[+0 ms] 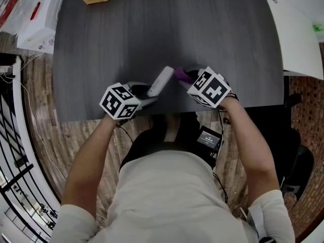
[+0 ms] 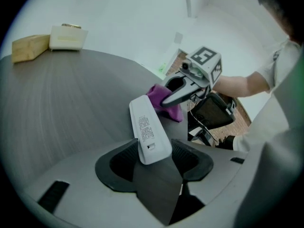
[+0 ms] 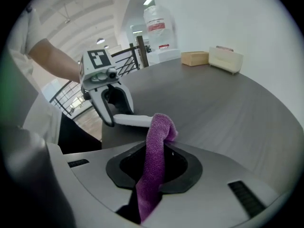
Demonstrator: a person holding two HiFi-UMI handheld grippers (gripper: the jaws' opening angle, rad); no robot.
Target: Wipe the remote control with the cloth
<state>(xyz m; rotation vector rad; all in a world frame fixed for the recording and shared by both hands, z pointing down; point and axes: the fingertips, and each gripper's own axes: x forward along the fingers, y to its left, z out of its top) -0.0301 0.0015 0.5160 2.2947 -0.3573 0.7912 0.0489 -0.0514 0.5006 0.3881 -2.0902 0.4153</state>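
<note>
left gripper view shows my left gripper (image 2: 153, 158) pinching the remote control (image 2: 147, 127) by one end over the table (image 2: 57, 94); my right gripper (image 3: 153, 164) is clamped on the purple cloth (image 3: 160, 127) at its far tip. pressing hard there could lever it loose.

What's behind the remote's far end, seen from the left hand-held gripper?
The purple cloth, pinched in the right hand-held gripper, sits right behind the tip of the remote. The remote covers part of the cloth, so contact cannot be confirmed.

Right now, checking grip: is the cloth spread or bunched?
Bunched: the cloth runs as a narrow rope, pinched in the shut right gripper.
</note>
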